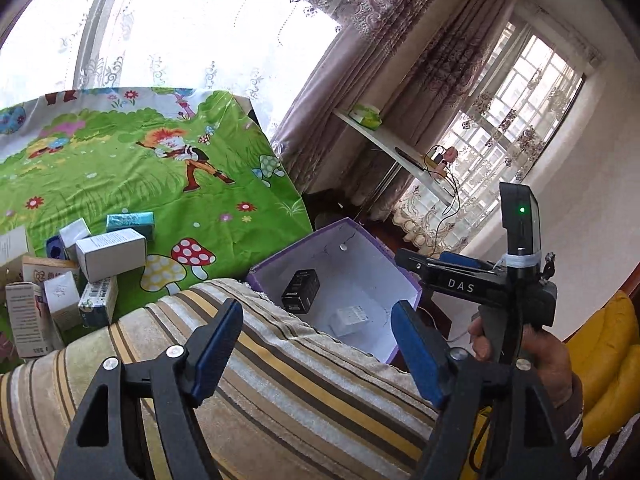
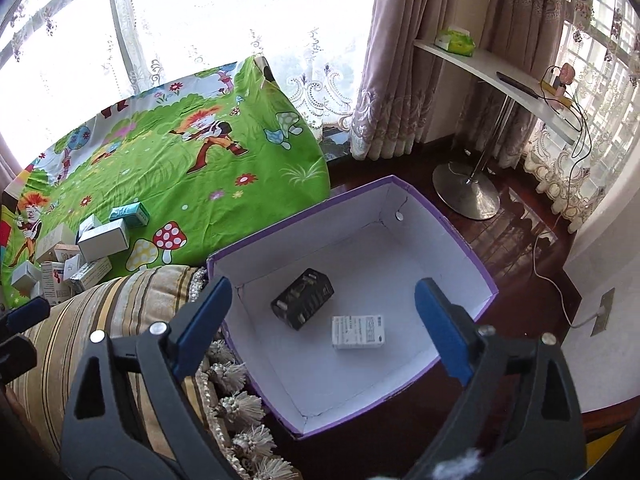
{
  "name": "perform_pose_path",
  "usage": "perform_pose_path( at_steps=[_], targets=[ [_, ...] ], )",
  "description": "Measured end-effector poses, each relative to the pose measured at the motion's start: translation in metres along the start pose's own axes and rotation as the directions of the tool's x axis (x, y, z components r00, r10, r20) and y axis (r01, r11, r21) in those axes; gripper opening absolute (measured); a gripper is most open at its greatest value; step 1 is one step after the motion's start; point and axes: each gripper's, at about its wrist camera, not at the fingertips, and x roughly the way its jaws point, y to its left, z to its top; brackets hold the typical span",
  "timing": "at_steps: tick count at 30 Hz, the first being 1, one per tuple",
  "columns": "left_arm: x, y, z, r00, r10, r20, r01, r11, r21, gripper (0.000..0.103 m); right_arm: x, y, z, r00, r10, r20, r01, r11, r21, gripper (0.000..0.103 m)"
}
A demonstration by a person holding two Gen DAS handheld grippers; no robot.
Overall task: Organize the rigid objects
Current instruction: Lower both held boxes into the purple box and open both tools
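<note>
Both claws stood wide open and empty over the purple box point(image 2: 452, 216).

Inside that box lay a black carton point(image 2: 303, 303) and, just beside it, a white carton point(image 2: 358, 332). The right gripper point(image 2: 324, 328) hung above the box; the left gripper point(image 1: 316, 356) was over the striped cushion point(image 1: 288, 380) beside it. More small boxes point(image 1: 110, 254) were piled on the green cartoon cloth point(image 1: 132, 172) beyond the cushion.

Striped cushion point(image 1: 280, 380) hides near corner of purple box point(image 1: 404, 276) in left wrist view. Pile of small boxes point(image 1: 60, 280) cut off at left edge; print too small to read (barcodes incl.). Cushion bottom cropped.
</note>
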Motion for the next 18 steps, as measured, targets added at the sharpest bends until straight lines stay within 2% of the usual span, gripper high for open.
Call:
perform_pose_path(
  at_steps=[3,7,10,12,15,18],
  targets=[
    [-0.026,0.003,0.002,0.995,0.072,0.070,-0.076,0.996,0.055,0.078,-0.011,0.006,0.004,0.998,0.038,0.044,-0.038,0.999,0.003,0.095],
    [-0.062,0.020,0.001,0.971,0.180,0.156,-0.191,0.980,0.061,0.079,-0.020,0.023,0.007,0.992,0.096,0.078,-0.094,0.995,-0.027,0.095],
    [-0.086,0.041,-0.002,0.948,0.254,0.191,-0.264,0.964,0.029,0.079,-0.023,0.036,0.010,0.984,0.149,0.092,-0.145,0.988,-0.050,0.095],
    [-0.099,0.053,-0.005,0.920,0.334,0.205,-0.343,0.939,0.011,0.079,-0.024,0.046,0.011,0.976,0.199,0.090,-0.194,0.979,-0.058,0.095],
    [-0.117,0.070,-0.012,0.887,0.402,0.226,-0.410,0.912,-0.010,0.079,-0.024,0.061,0.011,0.961,0.267,0.077,-0.261,0.962,-0.079,0.095],
    [-0.129,0.088,-0.017,0.876,0.425,0.227,-0.427,0.903,-0.046,0.079,-0.024,0.078,0.011,0.943,0.328,0.052,-0.322,0.941,-0.101,0.095]
  ],
)
